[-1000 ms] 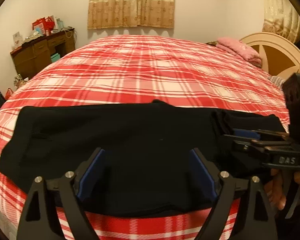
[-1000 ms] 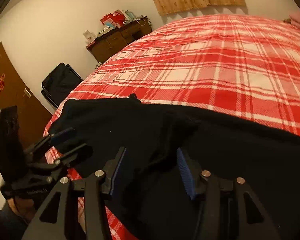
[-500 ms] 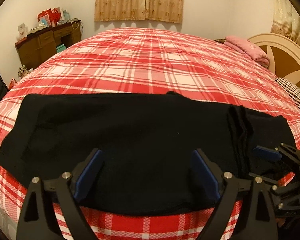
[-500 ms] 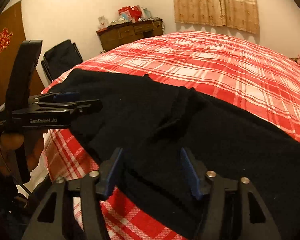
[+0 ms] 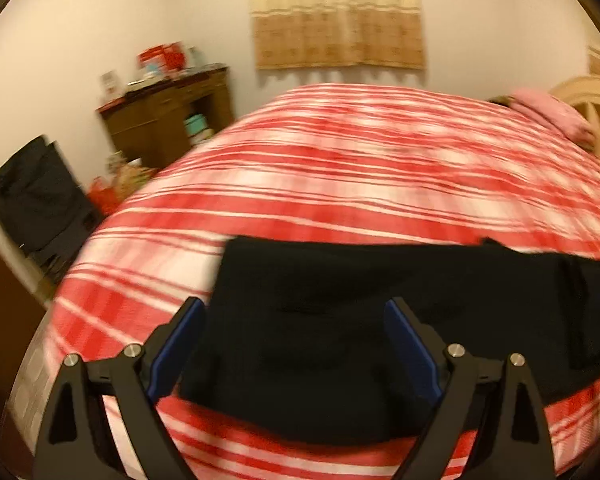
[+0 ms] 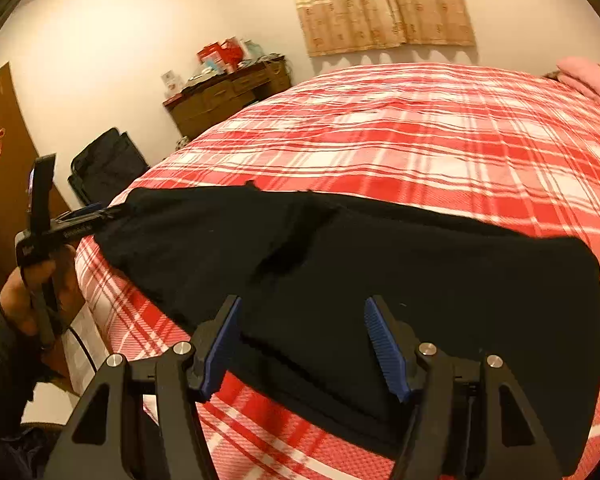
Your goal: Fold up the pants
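Black pants (image 6: 380,264) lie flat in a long strip along the near edge of the red plaid bed (image 6: 420,128). In the left wrist view the pants (image 5: 340,320) fill the lower middle, and my left gripper (image 5: 296,344) is open over their left end, its jaws apart and empty. My right gripper (image 6: 302,340) is open and empty above the near hem of the pants. In the right wrist view the left gripper (image 6: 100,216) shows at the far left, at the pants' left end, with the hand (image 6: 24,300) holding it. A small fold (image 6: 296,248) wrinkles the cloth.
A wooden dresser (image 5: 168,120) with red boxes stands by the far wall. A black bag (image 5: 36,208) sits on the floor left of the bed. A pink pillow (image 5: 552,116) and a cream headboard (image 5: 592,96) are at the right. A curtain (image 6: 380,4) hangs behind.
My left gripper has swung left to the pants' left end. My right gripper has pulled back and risen. Both stayed open. The pants lie as before.
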The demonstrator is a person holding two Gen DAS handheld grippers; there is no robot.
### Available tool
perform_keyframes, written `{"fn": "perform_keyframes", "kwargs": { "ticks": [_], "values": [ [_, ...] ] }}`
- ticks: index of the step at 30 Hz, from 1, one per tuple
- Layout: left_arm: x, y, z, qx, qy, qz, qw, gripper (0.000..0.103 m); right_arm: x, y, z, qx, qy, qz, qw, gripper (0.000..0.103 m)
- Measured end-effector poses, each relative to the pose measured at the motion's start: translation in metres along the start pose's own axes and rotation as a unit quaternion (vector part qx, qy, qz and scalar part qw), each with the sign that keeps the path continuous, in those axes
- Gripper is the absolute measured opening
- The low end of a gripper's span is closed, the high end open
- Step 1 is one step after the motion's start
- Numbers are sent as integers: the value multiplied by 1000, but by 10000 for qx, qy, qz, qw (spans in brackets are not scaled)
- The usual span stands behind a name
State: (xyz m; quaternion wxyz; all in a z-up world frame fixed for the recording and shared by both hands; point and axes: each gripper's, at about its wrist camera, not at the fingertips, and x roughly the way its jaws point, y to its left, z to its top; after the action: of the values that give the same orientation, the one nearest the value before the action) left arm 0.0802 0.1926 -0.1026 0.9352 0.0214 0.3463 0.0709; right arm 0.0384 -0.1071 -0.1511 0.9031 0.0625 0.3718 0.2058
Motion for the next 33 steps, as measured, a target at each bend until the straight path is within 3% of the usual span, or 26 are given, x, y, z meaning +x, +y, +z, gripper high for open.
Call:
{"fn": "perform_keyframes", "kwargs": {
  "ticks": [4,12,18,20,21,25,27,28,29,30,33],
  "values": [
    [15,35,-2,-182,130,137,9997,93,2,-5,-2,106,30,29,9999,64],
    [50,49,-13,-893,620,-763,9911,93,-1,4,-4,-32,-91,102,9999,64],
    [52,40,-13,-671,487,-996,9916,90,2,1,-6,49,-71,97,9999,64],
    [50,37,-12,-599,505,-1116,9907,77,2,-1,-7,95,-69,93,9999,64],
    [47,37,-11,-601,503,-1162,9901,77,2,-1,-8,106,-64,85,9999,65],
    [42,43,-12,-703,498,-1247,9884,56,4,-1,-10,162,-47,91,9998,65],
    [42,50,-13,-835,472,-1340,9863,51,5,2,-12,114,-32,79,9999,65],
    [41,53,-13,-895,452,-1416,9848,43,5,3,-12,84,-38,78,9999,65],
    [39,55,-13,-913,411,-1434,9846,28,6,4,-12,76,-38,85,9999,65],
    [36,57,-12,-947,351,-1446,9843,21,6,4,-12,75,-35,91,9999,65],
    [37,63,-9,-1054,374,-1622,9804,15,6,3,-13,110,-46,90,9999,65]
  ]
}}
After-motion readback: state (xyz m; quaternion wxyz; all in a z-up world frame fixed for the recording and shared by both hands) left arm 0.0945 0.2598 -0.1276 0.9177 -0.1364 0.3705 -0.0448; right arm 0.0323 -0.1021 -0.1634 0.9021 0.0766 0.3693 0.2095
